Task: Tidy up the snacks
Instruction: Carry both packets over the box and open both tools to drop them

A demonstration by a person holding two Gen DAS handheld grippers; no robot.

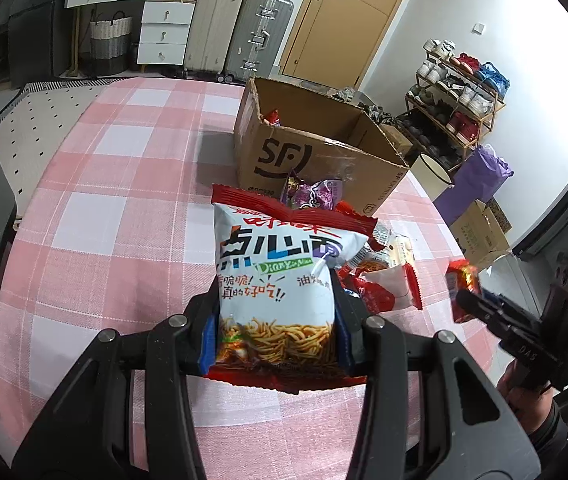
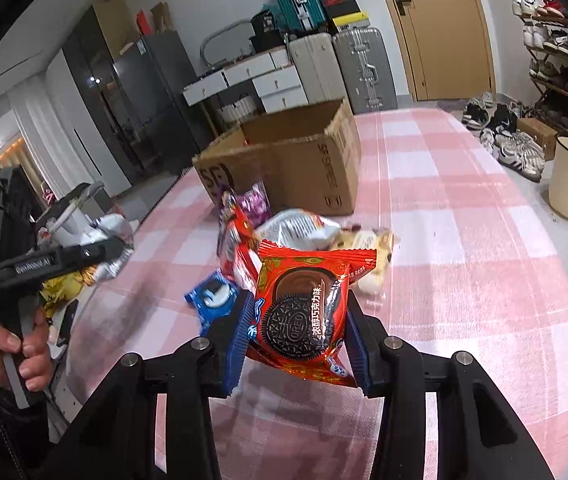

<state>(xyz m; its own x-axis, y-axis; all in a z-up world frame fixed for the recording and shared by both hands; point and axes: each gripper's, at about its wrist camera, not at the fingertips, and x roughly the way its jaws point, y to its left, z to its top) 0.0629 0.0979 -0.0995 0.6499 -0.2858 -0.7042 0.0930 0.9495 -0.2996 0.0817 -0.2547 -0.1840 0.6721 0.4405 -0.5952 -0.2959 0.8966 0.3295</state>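
The noodle snack bag [image 1: 279, 280], white with red sealed ends, stands upright above the desk [image 1: 123, 200], clamped at its lower half between the blue pads of the left tool [image 1: 277, 344], whose jaws are closed against both sides of the bag. The red Oreo packet [image 2: 304, 312] is pinched the same way in the right tool [image 2: 302, 344], tilted slightly and raised off the desk. Beyond both items a loose pile of snacks [image 2: 304, 232] lies on the pink checked cloth, including a blue Oreo packet [image 2: 211, 296] and a purple packet [image 1: 318, 194]. Just behind the pile sits an open cardboard box [image 1: 304, 148], marked SF, with a red wrapper [image 1: 271, 116] showing inside.
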